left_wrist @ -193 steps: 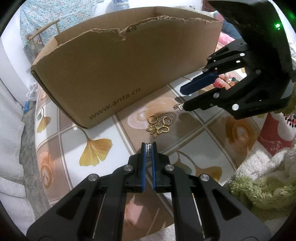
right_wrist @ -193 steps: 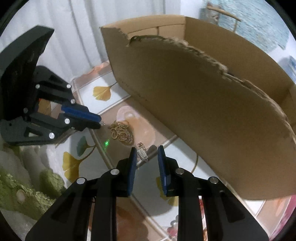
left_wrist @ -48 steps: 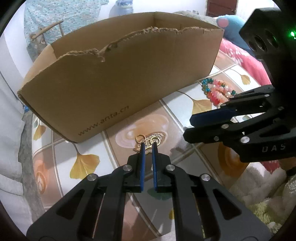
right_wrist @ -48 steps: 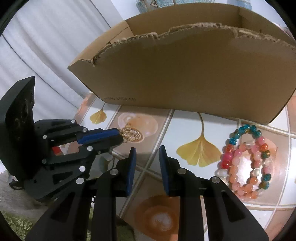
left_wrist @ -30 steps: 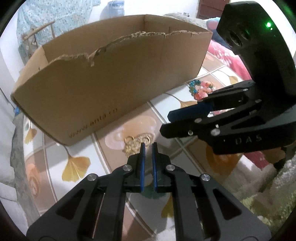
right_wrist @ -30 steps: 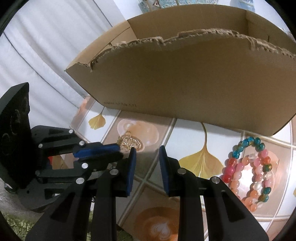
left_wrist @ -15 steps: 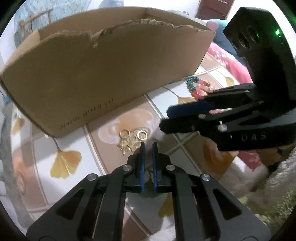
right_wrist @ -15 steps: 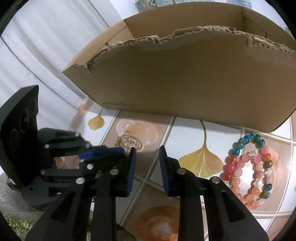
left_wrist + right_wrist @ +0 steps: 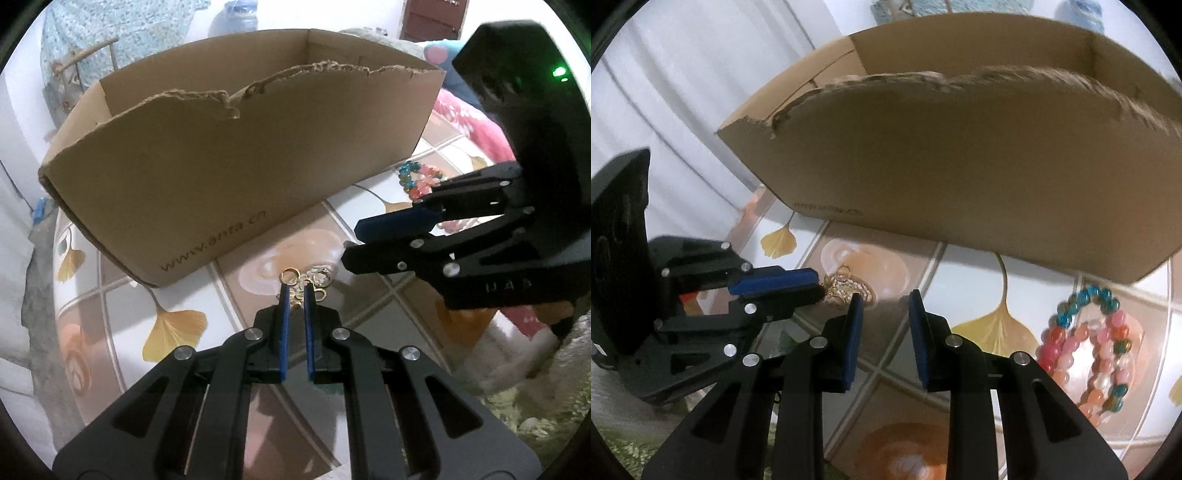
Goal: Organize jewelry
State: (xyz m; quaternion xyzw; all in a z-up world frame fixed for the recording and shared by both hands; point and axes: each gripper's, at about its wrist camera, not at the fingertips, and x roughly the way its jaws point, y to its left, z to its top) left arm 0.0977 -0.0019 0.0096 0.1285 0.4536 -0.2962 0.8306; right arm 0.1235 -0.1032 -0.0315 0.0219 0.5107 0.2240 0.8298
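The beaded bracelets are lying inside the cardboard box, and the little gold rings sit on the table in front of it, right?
Not quite. The beaded bracelets lie on the patterned table, outside the cardboard box near its end, as the right wrist view shows. The little gold rings do sit on the table in front of the box.

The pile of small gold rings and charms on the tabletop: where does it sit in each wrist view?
Left wrist view: the pile of small gold rings and charms lies at centre, just past the left gripper tips.
Right wrist view: the pile lies left of centre, between the two grippers' tips.
Shared landmark: the torn brown cardboard box behind it.
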